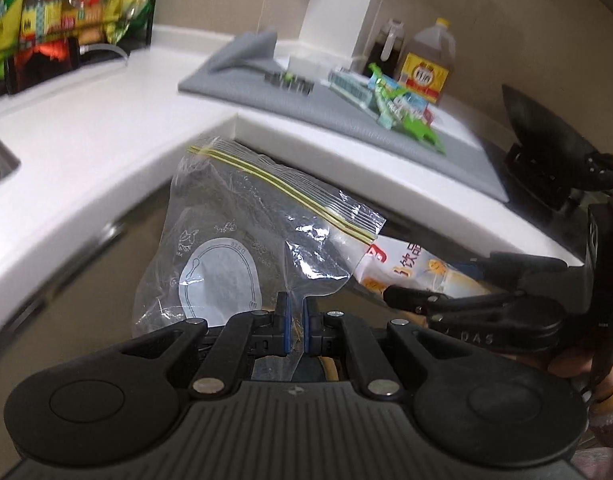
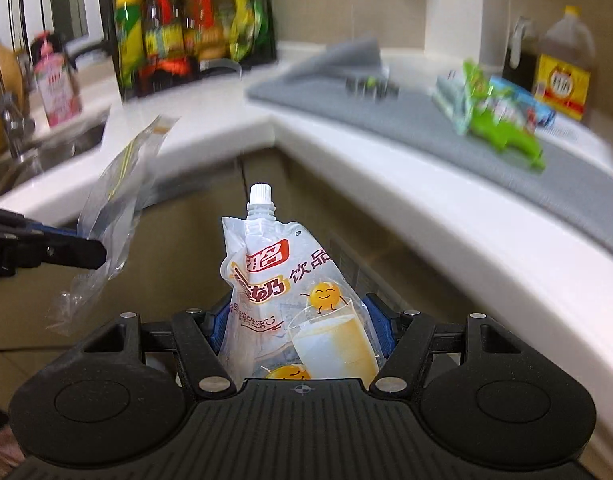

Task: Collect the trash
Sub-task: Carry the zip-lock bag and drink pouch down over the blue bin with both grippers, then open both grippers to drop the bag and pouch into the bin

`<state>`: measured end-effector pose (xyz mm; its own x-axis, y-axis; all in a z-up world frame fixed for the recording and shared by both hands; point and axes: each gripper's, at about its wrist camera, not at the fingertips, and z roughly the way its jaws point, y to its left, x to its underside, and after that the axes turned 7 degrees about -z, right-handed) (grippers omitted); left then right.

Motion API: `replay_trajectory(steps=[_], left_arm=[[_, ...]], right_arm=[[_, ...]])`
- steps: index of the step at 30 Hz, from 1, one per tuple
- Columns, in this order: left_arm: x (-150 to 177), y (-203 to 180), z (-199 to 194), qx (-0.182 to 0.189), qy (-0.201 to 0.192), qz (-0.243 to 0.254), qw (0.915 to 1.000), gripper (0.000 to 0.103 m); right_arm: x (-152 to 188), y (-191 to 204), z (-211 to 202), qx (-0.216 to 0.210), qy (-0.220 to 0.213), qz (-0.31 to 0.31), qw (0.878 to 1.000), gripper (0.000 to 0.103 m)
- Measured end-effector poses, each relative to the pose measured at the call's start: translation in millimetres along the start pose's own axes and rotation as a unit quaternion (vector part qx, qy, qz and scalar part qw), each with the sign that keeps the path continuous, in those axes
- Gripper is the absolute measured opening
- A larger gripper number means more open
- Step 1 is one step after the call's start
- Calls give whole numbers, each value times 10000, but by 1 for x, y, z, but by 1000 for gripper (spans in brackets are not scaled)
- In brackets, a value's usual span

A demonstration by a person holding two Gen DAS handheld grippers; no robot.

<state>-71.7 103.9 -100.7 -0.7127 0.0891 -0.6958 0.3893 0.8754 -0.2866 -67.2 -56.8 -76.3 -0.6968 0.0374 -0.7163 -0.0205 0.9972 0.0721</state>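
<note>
In the left wrist view my left gripper (image 1: 295,322) is shut on the lower edge of a clear zip bag (image 1: 242,240) with a yellow seal strip, which hangs in front of the counter. My right gripper (image 2: 302,322) is shut on a white drink pouch (image 2: 294,304) with a white screw cap, held upright between its blue pads. The pouch (image 1: 410,264) and the right gripper (image 1: 466,300) show at the right of the left wrist view. The zip bag (image 2: 114,208) and the left gripper (image 2: 92,252) show at the left of the right wrist view.
An L-shaped white counter (image 1: 106,128) carries a grey mat (image 1: 266,96) with green and blue wrappers (image 2: 502,120) and a small dark item (image 1: 290,82). Oil bottles (image 1: 426,64) stand in the corner. A black rack of bottles (image 2: 186,32) and a sink (image 2: 46,148) lie left.
</note>
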Motion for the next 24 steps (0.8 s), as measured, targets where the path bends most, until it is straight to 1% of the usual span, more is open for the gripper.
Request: replay_trajectory(steps=[6,10,17,20,24], left_arm=[[11,15,42,19,419,-276,9987,6],[19,29,80,-15,799,-444,9958,6],[33,55,147,-213,1565,-769,9845,6],[37,61,170,-345,1785,-755,9804,6],[40,68,195,-434,2039,-804,9747,6]], right_arm=[[19,0,29,59,469,8,9989,68],[32,1,53,68,809,2,9967,68],[48,7,102,12,1373,-152,9904,68],[53,9,123,-34,1604,-194,9869,68],[59,13,152,-135,1906,-217,9813,68]])
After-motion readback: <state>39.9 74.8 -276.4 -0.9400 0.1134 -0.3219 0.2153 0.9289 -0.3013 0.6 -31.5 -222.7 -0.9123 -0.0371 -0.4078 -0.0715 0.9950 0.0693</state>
